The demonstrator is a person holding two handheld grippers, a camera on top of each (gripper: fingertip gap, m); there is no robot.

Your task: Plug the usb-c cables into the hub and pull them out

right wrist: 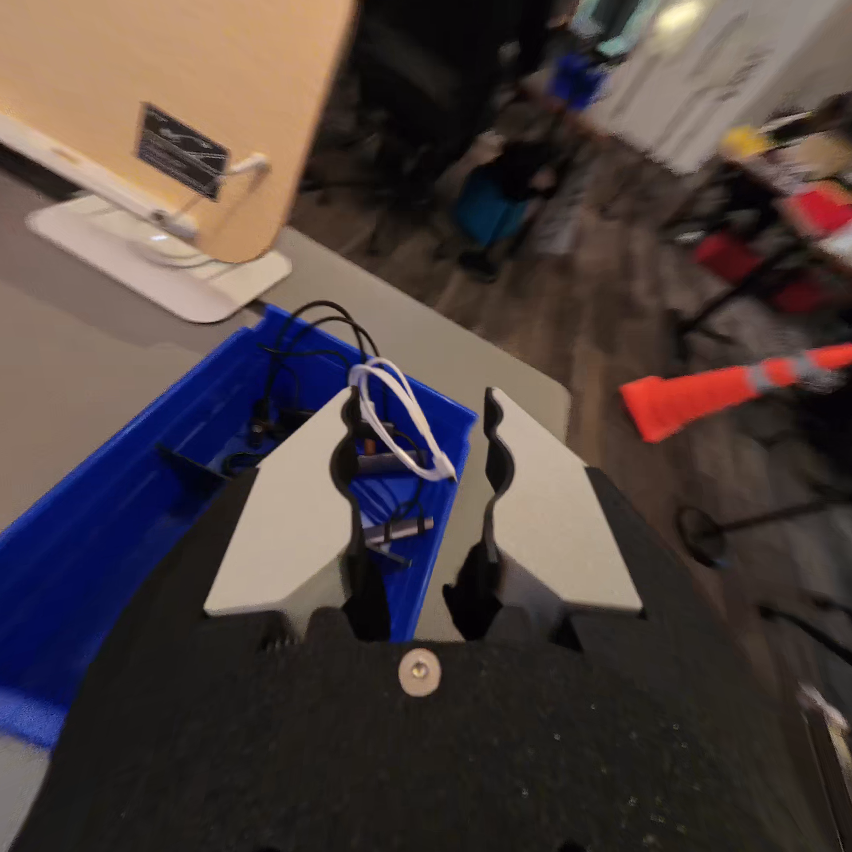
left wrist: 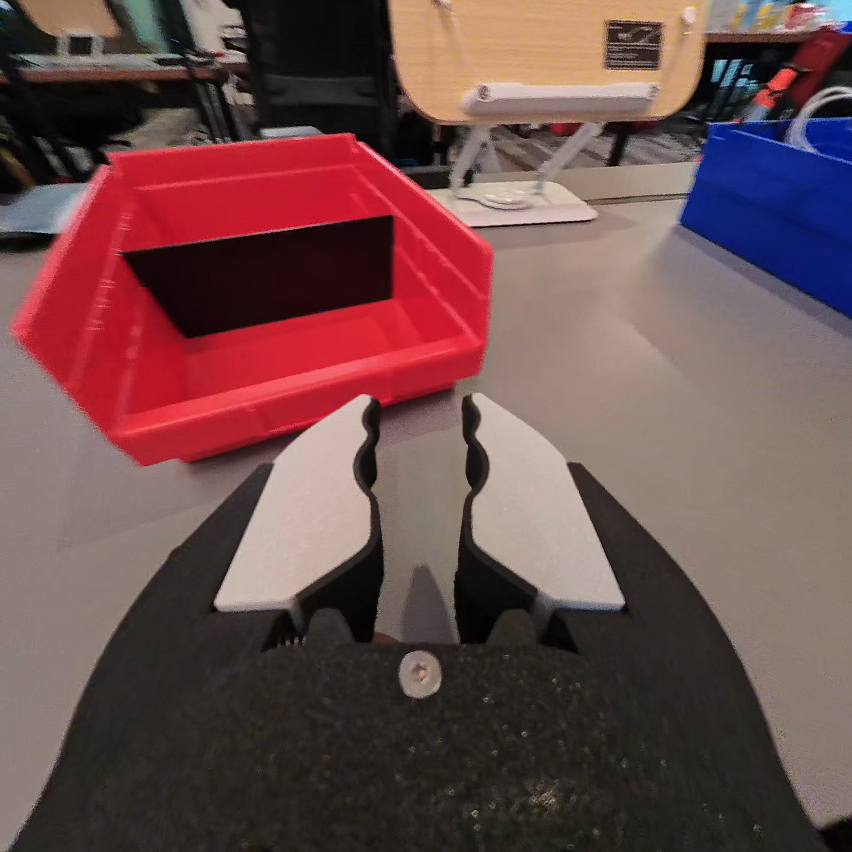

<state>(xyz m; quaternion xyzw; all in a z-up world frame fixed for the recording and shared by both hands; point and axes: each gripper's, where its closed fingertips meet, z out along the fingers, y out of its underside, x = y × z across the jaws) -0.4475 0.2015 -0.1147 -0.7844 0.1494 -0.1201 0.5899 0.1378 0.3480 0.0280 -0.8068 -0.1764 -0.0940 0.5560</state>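
Right view blurred. Right gripper (right wrist: 419, 405) released, empty, above blue bin (right wrist: 92, 530). Grey hub (right wrist: 401, 529) between its fingers, long axis crosswise; ports indistinct. White cable (right wrist: 405, 415) looped beyond. Left gripper (left wrist: 420, 405) released, red bin (left wrist: 258, 286) ahead-left.

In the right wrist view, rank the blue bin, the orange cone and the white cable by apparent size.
1. blue bin, though it sits nearest the camera.
2. orange cone, farther off on the floor.
3. white cable, thin, inside the bin.
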